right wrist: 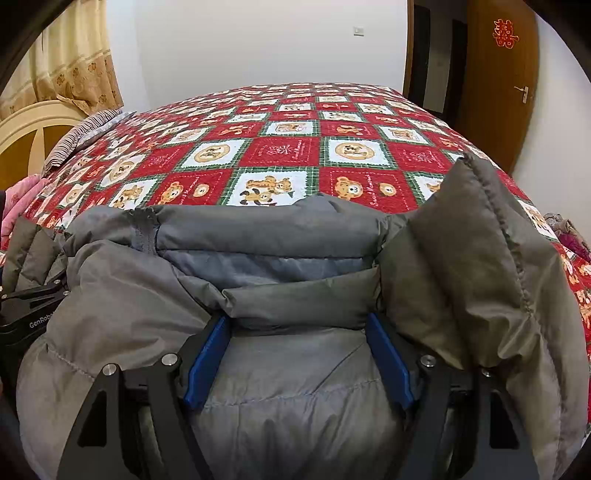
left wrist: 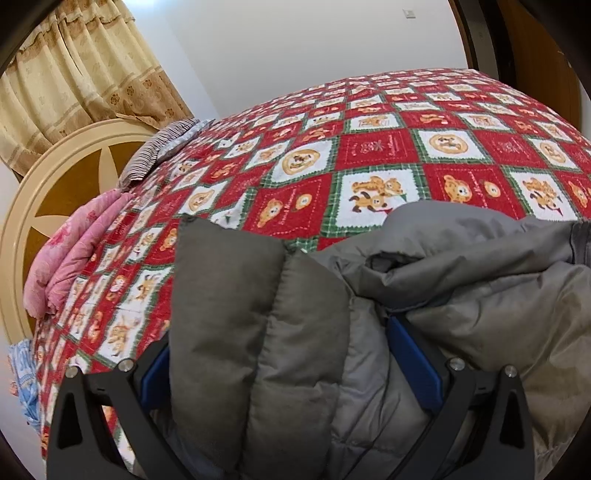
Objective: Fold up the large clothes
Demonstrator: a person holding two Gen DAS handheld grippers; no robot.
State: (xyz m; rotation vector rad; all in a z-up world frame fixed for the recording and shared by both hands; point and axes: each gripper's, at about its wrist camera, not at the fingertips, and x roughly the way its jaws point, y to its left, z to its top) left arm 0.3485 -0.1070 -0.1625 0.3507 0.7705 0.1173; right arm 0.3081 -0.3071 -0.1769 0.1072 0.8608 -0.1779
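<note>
**One grey down jacket, two claws, both clamped on it**

Where the near edge of the bed (right wrist: 295,122) meets the cameras, one bulky grey puffer jacket (right wrist: 288,373) lies bunched on the red, white and green bear-print bedspread (left wrist: 369,155). Two claws hold it, one at each end. The left claw (left wrist: 291,354) stands wide, its two blue pads pressed against either side of a thick quilted fold that rises between them; its black frame also shows at the left edge of the right wrist view. The right claw (right wrist: 297,354) is likewise spread wide, its two blue pads (right wrist: 207,365) squeezing a padded roll of the jacket, with more fabric heaped above and a stiff quilted flap standing up on the right.

At the head of the bed, on the left, sit one cream and brown round headboard (left wrist: 55,177), one striped pillow (left wrist: 155,151) and one pink folded quilt (left wrist: 70,254). One beige patterned curtain (left wrist: 74,74) hangs behind. One brown wooden door (right wrist: 498,92) with a red paper cutting (right wrist: 505,34) and a metal handle stands at the far right, and one white wall switch (right wrist: 358,31) is on the wall.
</note>
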